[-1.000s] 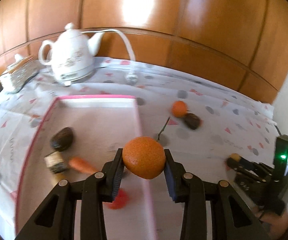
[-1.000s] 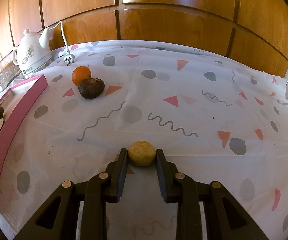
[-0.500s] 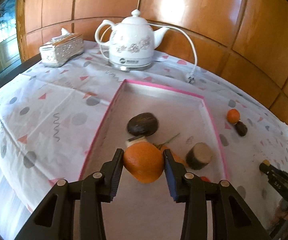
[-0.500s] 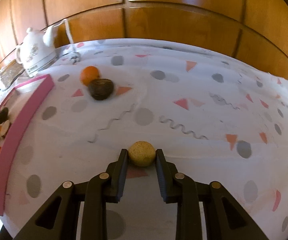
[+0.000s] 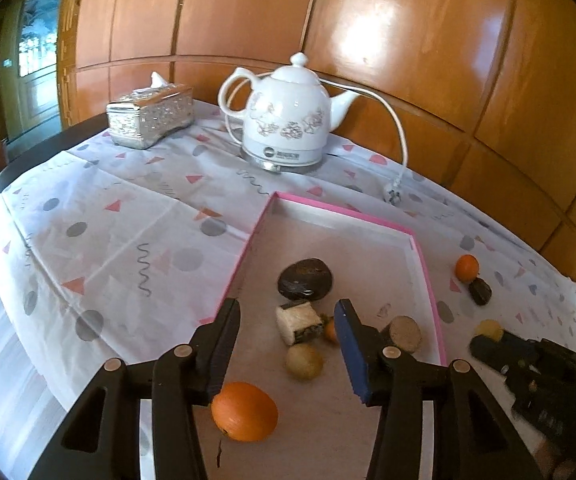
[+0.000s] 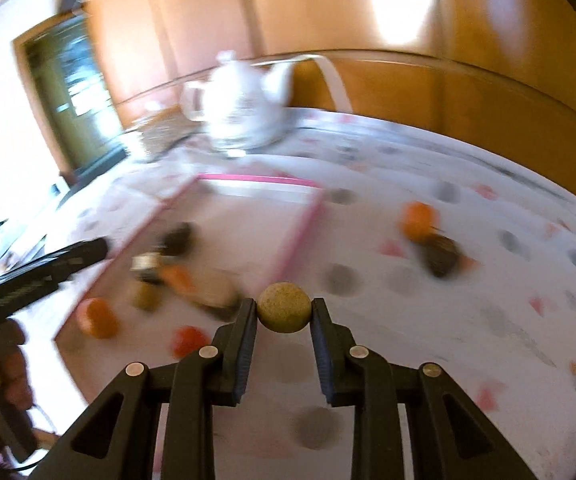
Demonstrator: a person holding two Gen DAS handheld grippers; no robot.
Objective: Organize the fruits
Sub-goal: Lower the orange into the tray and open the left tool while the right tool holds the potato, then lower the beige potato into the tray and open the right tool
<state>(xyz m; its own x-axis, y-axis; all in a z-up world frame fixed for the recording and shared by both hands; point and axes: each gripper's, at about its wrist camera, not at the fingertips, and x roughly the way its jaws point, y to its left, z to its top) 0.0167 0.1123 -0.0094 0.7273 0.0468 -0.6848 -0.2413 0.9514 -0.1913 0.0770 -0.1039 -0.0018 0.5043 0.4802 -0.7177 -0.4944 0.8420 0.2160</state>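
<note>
Left gripper point(image 5: 286, 338): jaws spread wide, gripping nothing. Orange point(image 5: 245, 411): lying in pink-rimmed tray point(image 5: 428, 280), at 7 o'clock below the jaw gap, just beside left finger point(image 5: 224, 344). Right gripper point(image 6: 284, 314): jaws clamped on tan round fruit point(image 6: 284, 308), seated dead centre between pads, above tablecloth point(image 6: 488, 320).

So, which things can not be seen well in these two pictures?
- Right wrist view: tray contents are smeared by motion blur; kinds unreadable.
- Left wrist view: round fruit mostly hidden behind the right gripper.
- Left wrist view: kettle logo too small.
</note>
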